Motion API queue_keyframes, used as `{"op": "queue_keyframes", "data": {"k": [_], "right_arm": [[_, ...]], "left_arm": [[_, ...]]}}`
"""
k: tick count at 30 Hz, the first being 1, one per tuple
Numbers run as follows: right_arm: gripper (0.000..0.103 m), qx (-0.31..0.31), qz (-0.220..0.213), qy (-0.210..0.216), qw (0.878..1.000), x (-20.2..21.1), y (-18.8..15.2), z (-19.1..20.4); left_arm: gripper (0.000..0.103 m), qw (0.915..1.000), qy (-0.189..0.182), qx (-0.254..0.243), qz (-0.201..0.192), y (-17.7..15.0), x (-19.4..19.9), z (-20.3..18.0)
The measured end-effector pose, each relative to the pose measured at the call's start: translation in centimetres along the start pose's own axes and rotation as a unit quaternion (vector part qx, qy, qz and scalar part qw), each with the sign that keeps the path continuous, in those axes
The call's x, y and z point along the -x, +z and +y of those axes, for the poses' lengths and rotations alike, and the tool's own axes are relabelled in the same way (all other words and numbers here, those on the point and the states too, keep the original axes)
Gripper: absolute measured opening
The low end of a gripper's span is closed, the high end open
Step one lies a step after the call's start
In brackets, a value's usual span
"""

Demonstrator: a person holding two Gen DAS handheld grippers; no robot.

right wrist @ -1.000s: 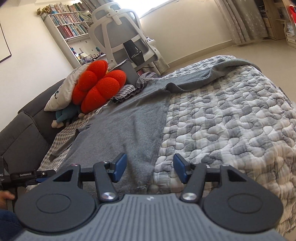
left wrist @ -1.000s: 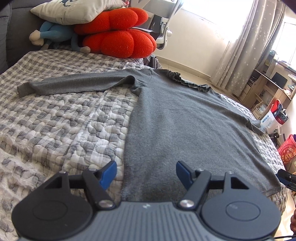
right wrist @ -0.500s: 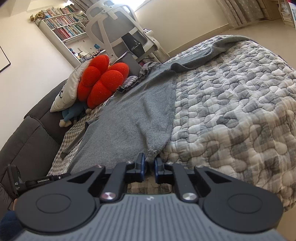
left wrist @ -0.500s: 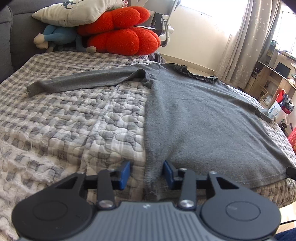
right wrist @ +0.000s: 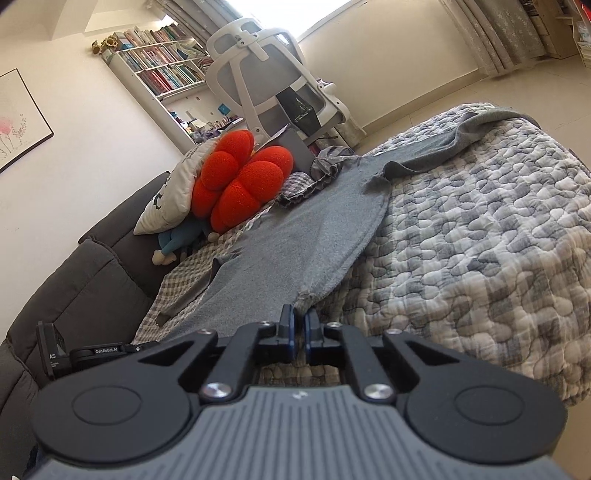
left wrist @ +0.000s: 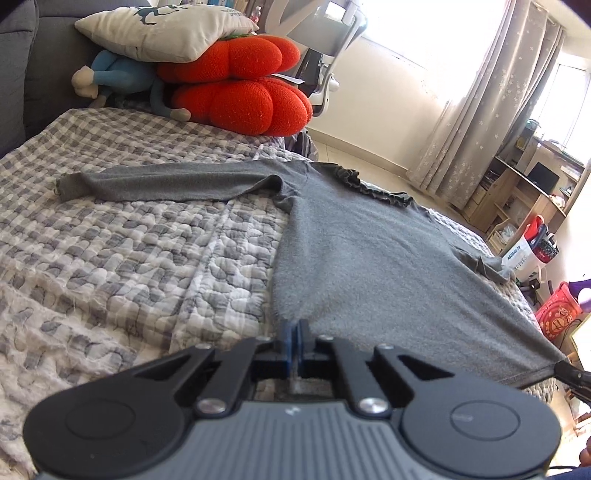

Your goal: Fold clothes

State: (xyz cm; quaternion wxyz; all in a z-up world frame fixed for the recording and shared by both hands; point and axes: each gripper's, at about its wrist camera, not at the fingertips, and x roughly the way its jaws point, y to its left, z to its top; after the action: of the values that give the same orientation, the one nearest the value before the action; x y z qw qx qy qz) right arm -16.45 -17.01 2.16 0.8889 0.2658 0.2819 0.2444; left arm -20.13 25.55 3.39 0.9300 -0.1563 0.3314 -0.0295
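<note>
Two claws pinch the hem corners of the grey long-sleeved fleece top point(left wrist: 369, 258), spread flat on the grey-and-white quilted bed cover point(left wrist: 129, 258). Left claw point(left wrist: 293, 334) has just closed on the near-left corner; right claw point(right wrist: 298, 325) grips the opposite corner, lifted slightly.

Grey on grey, with a splash of red

Plain grey sweater point(left wrist: 369, 258) on a grey-and-white checked quilt point(left wrist: 129, 258); bright red cushions point(left wrist: 240, 99), cream pillow point(left wrist: 166, 29), blue plush toy point(left wrist: 118, 79) at its far edge.
</note>
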Motion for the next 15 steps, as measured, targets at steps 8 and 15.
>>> {"op": "queue_keyframes", "data": {"k": [8,15], "right_arm": [[0.008,0.021,0.079,-0.024,0.996,-2.4,-1.9,-0.3],[0.016,0.033,0.061,-0.057,0.996,-1.2,-0.5,-1.4]], "left_arm": [[0.002,0.9992,0.024,0.0,0.033,-0.9,-0.9,2.0],[0.01,0.9989,0.026,0.023,0.032,-0.4,-0.1,3.8]]}}
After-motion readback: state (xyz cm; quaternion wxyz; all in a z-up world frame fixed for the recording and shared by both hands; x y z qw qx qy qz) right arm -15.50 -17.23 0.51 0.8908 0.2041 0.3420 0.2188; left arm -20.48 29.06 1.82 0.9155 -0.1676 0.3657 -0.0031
